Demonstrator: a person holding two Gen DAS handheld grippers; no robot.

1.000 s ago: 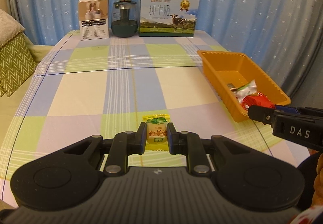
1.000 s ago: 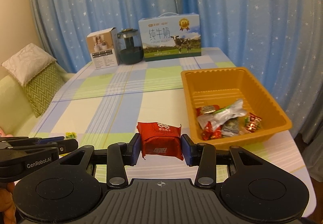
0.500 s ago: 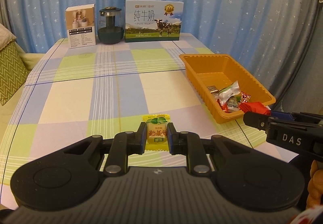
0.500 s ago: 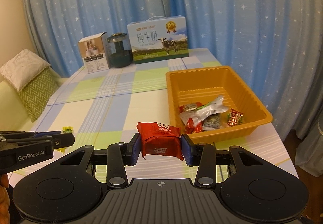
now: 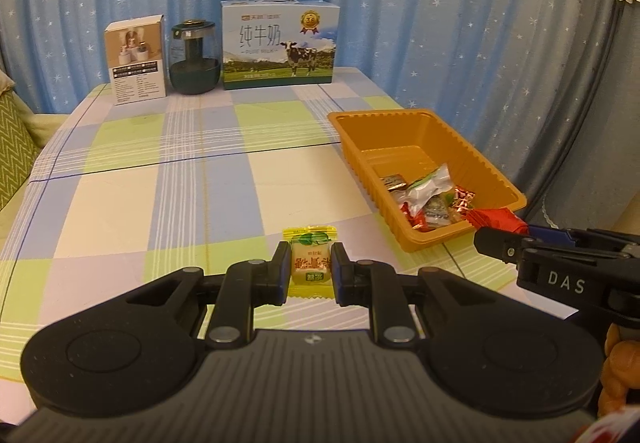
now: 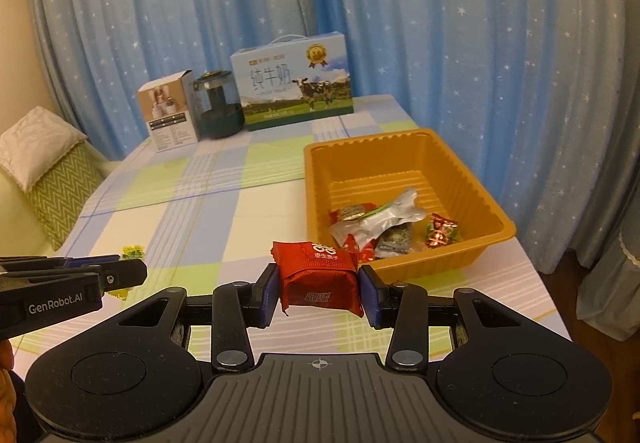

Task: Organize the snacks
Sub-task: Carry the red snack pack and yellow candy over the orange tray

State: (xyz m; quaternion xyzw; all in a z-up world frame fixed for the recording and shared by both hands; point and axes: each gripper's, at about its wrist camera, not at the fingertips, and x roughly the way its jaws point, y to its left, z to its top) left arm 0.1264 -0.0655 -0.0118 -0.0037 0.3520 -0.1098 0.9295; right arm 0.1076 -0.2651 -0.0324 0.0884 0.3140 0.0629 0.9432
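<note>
Right wrist view showed your right claw (image 6: 318, 293) clamped on the red snack (image 6: 318, 275), the tray (image 6: 404, 269) just ahead-right by the table's right edge; your left claw (image 5: 310, 273) pinched the yellow candy (image 5: 311, 263), farther away.

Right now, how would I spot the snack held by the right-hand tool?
Find the orange plastic tray on the checked tablecloth. Just before its near rim, the right gripper clamps a red foil snack packet with white lettering. It is blockier than the tray's loose wrappers, and held above the cloth.
</note>
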